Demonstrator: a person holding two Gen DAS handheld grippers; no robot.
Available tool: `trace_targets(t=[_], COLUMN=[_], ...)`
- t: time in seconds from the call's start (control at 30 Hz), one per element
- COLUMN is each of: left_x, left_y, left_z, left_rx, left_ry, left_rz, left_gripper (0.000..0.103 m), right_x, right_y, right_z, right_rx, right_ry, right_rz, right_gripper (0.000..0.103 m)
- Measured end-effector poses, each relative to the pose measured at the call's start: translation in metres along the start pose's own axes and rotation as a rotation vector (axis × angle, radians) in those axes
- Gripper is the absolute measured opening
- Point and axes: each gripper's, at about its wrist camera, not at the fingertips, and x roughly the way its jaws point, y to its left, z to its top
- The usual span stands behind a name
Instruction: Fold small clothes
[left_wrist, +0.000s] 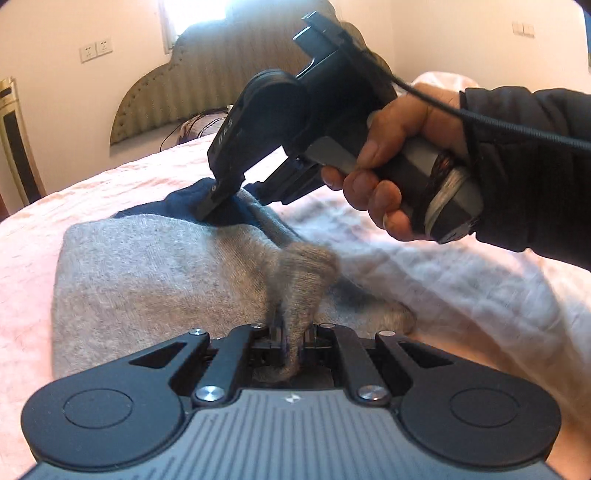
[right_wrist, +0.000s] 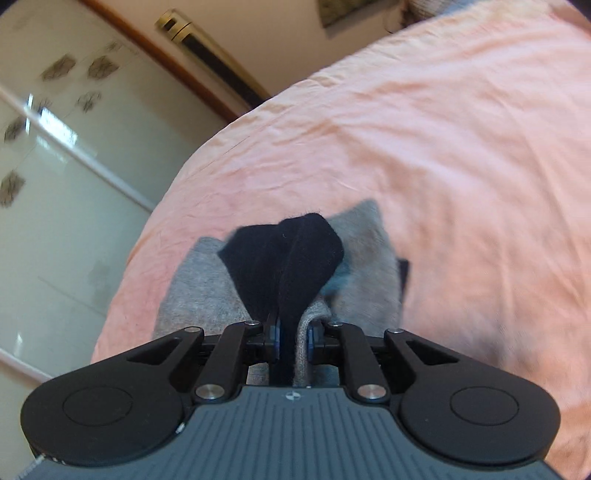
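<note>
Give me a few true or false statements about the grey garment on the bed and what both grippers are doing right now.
1. The left gripper pinches grey knit fabric. True.
2. The right gripper is empty. False: its fingers clamp the dark navy part and a grey fold.
3. The grey knit garment with a navy end lies on a pink bedsheet. True.
4. The garment hangs clear of the bed. False: most of it rests on the sheet.

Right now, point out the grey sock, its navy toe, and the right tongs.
grey sock (left_wrist: 140, 273), left wrist view, flat grey body.
navy toe (right_wrist: 284, 251), right wrist view, bunched dark fabric.
right tongs (right_wrist: 291, 338), right wrist view, midway between tips.
</note>
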Motion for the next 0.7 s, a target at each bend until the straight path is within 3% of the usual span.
trace_targets(t=[0.03,0.1,0.13,0.17,0.23,0.37,0.43,0.5,0.57,0.63,0.67,0.7], left_x=[0.001,0.004,0.004,0.006,0.009,0.008,0.006,0.002,-0.009,-0.028,-0.040,-0.053], left_y=[-0.001,-0.005,-0.006,-0.008,-0.012,-0.017,-0.013,-0.005,0.011,0.036,0.050,0.064], left_z=[0.000,0.002,0.002,0.003,0.007,0.007,0.004,0.004,0.002,-0.005,-0.011,-0.016], left_rx=[0.003,0.014,0.023,0.027,0.031,0.017,0.015,0.007,-0.033,-0.088,-0.114,-0.143], left_ry=[0.001,0.004,0.005,0.005,0.006,0.007,0.004,-0.004,-0.004,-0.003,-0.014,-0.027], left_rz=[0.002,0.005,0.007,0.009,0.005,-0.034,-0.062,-0.126,-0.206,-0.274,-0.295,-0.293], left_gripper=[0.005,0.005,0.005,0.005,0.005,0.005,0.005,0.009,0.016,0.026,0.037,0.056], right_x=[0.001,0.000,0.000,0.003,0.007,-0.001,0.003,0.001,-0.004,-0.016,-0.026,-0.036], right_y=[-0.003,0.001,0.003,0.005,0.012,0.023,0.009,-0.003,-0.005,-0.002,0.001,0.003], right_z=[-0.001,0.001,0.003,0.004,0.007,0.007,0.004,0.000,-0.001,-0.001,-0.001,0.000], right_rx=[0.033,0.034,0.027,0.021,-0.019,-0.117,-0.101,-0.048,0.012,0.034,0.028,0.021], right_ry=[-0.001,-0.029,-0.039,-0.038,-0.024,-0.043,-0.029,-0.052,-0.055,-0.085,-0.124,-0.160], right_rz=[0.019,0.043,0.046,0.039,-0.004,-0.078,-0.129,-0.110,-0.076,-0.035,-0.027,-0.027], right_gripper=[0.032,0.065,0.067,0.066,0.020,0.020,0.019,0.017,0.032,0.064,0.074,0.089])
